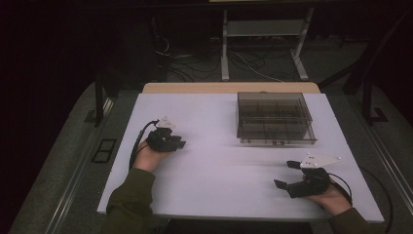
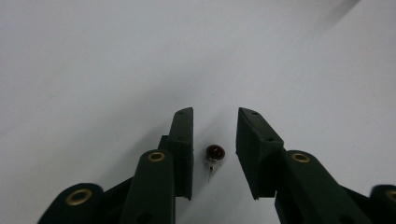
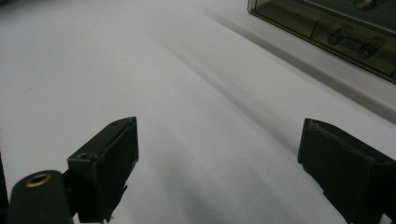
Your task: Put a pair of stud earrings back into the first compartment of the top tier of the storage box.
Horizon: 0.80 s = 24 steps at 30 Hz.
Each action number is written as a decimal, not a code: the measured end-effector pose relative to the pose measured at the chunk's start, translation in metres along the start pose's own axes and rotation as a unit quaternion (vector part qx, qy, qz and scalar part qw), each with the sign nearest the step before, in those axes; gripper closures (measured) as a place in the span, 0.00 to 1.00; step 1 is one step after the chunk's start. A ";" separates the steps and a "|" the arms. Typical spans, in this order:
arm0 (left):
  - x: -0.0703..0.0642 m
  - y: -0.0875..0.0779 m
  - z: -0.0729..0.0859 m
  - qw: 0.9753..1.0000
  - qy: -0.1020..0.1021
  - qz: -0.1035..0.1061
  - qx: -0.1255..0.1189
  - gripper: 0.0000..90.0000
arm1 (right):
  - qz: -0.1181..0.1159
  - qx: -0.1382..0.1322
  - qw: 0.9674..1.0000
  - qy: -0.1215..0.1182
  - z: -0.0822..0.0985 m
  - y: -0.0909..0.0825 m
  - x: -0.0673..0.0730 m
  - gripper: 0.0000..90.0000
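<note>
A small dark red bead-like part (image 2: 215, 152) with a thin metal lead lies on the white tabletop (image 1: 219, 165), on its left half and well apart from the box. In the left gripper view it is seen between the two black jaws of the left hand-held gripper (image 2: 214, 135), which are narrowed around it but not yet pressed on it: a gap is left on each side, so nothing is held. The step in hand is judged to be the pick-up of this part.

For a clean grasp, the jaws should be kept centred on the round head, so that both pads meet it together and it is not flicked sideways. The tips are best kept low against the tabletop, since the part is tiny and could slip under them. The closing should be done slowly, and the lead, which points back toward the gripper body, should be left free rather than bent.

The right hand-held gripper (image 1: 291, 174) is rested near the front right edge of the tabletop with its jaws wide apart and nothing between them.

A smoky transparent compartment box (image 1: 274, 118) stands at the far right of the tabletop. Several divided cells are seen inside; in the right gripper view, small metallic parts (image 3: 351, 39) are made out in one cell, but what they are cannot be told.
</note>
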<state>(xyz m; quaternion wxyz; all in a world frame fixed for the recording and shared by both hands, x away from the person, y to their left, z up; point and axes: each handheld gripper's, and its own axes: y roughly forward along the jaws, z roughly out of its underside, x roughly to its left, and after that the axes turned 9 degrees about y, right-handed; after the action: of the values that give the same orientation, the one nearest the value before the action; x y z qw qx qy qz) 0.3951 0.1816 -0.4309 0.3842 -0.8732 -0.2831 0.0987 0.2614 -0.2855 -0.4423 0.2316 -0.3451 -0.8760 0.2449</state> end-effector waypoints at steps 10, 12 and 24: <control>0.002 0.005 0.005 1.000 0.004 0.004 0.019 0.82 | 0.000 0.001 1.000 0.000 0.000 0.000 0.000 0.13; 0.002 0.006 0.005 1.000 0.005 0.005 0.024 0.83 | 0.001 0.000 1.000 0.000 0.000 0.000 0.000 0.13; 0.001 0.008 0.004 0.999 0.010 -0.004 0.035 0.87 | 0.001 0.001 1.000 0.001 0.000 0.000 0.000 0.13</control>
<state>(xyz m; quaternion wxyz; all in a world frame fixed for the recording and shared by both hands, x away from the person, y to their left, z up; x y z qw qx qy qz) 0.3972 0.1802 -0.4395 0.4174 -0.8592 -0.2790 0.0985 0.2615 -0.2853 -0.4424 0.2321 -0.3464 -0.8751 0.2456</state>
